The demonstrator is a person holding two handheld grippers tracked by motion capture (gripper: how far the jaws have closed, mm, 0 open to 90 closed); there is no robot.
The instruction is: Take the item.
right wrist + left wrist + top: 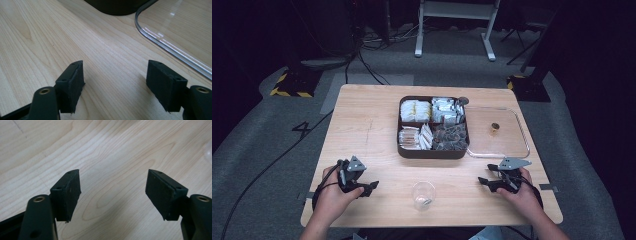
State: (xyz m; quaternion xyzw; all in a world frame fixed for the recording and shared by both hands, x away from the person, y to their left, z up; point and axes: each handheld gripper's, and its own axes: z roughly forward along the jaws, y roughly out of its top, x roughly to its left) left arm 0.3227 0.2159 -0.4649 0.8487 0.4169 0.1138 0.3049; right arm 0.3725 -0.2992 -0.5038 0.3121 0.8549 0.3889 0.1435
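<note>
1. At the near edge of the desk (362, 130) in the high view, the left tool (371, 187) and right tool (483, 181) both lie low on the wood, one to each side of a clear plastic cup (423, 195); the cup stands upright between them, apart from both, with something small and pale at its bottom; I judge the tools are parked level here because neither has work in hand.
2. Farther back in the same view, a dark four-compartment tray (432, 151) holds wrapped packets and brown pieces; its clear lid (514, 135) lies flat just to the right, touching the tray's edge, presumably set aside to leave the compartments reachable; a small gold object (495, 128) rests on the lid.
3. Along the left gripper view, the left tool's jaws stand wide apart with bare wood between them; it holds nothing.
4. Along the right gripper view, the right tool's jaws are likewise parted and empty; the lid's rounded corner (160, 37) and the tray's dark wall (117, 7) lie ahead, near but untouched.
</note>
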